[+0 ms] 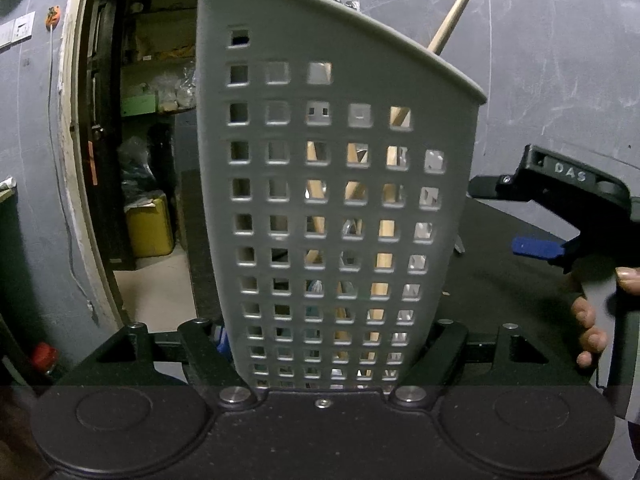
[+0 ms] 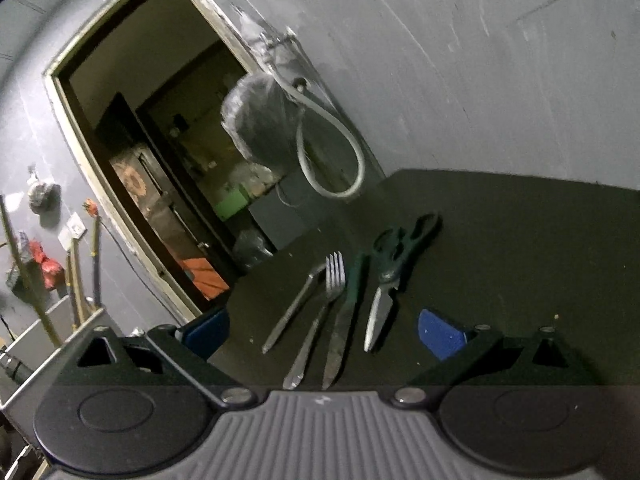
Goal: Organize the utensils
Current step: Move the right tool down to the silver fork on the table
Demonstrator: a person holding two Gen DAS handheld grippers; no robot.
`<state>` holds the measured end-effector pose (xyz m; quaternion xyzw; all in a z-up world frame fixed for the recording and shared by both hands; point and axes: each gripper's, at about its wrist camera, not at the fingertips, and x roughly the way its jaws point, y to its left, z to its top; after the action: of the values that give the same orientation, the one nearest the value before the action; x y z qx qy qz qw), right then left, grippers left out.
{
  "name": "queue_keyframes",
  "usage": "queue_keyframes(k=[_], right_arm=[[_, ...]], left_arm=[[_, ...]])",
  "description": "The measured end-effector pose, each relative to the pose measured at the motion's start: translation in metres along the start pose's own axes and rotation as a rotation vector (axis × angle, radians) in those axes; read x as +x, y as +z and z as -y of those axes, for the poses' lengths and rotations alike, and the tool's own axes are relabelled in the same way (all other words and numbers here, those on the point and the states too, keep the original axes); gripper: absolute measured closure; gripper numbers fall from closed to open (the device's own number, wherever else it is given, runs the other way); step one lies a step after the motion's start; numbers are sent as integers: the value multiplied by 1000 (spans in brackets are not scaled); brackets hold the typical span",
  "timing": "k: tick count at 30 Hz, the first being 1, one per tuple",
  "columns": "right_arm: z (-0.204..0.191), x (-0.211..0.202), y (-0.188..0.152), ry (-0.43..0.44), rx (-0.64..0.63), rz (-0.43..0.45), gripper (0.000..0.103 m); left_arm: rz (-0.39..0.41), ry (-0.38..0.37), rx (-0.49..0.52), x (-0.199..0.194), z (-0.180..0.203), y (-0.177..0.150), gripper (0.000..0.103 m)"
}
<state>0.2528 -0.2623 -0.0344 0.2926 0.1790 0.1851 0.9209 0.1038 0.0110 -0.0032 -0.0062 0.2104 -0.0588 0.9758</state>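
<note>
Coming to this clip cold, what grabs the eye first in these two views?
In the left wrist view, a tall grey perforated utensil holder fills the middle, clamped by the left tool, with a wooden handle sticking out of its top. In the right wrist view, a row of utensils lies on the dark table before the open right tool: a fork, a green-handled knife and scissors.

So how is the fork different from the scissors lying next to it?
The fork is all bare metal, while the scissors have dark green handles on metal blades. The fork is one slim piece ending in tines; the scissors are broader, with two finger loops. The fork's tines point away from the camera, the scissors' blades toward it. Both lie flat on the dark table.
</note>
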Motion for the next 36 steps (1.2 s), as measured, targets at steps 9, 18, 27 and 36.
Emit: queue_keyframes(k=[9, 18, 27, 36], right_arm=[[-15, 22, 13, -16, -140, -117, 0], [-20, 103, 76, 59, -340, -246, 0], [-17, 181, 97, 181, -448, -446, 0], [-42, 201, 78, 207, -771, -469, 2]], left_arm=[[9, -19, -6, 0, -7, -2, 26], [14, -8, 2, 1, -4, -5, 26], [9, 9, 12, -1, 5, -3, 26], [5, 14, 17, -1, 9, -2, 26]])
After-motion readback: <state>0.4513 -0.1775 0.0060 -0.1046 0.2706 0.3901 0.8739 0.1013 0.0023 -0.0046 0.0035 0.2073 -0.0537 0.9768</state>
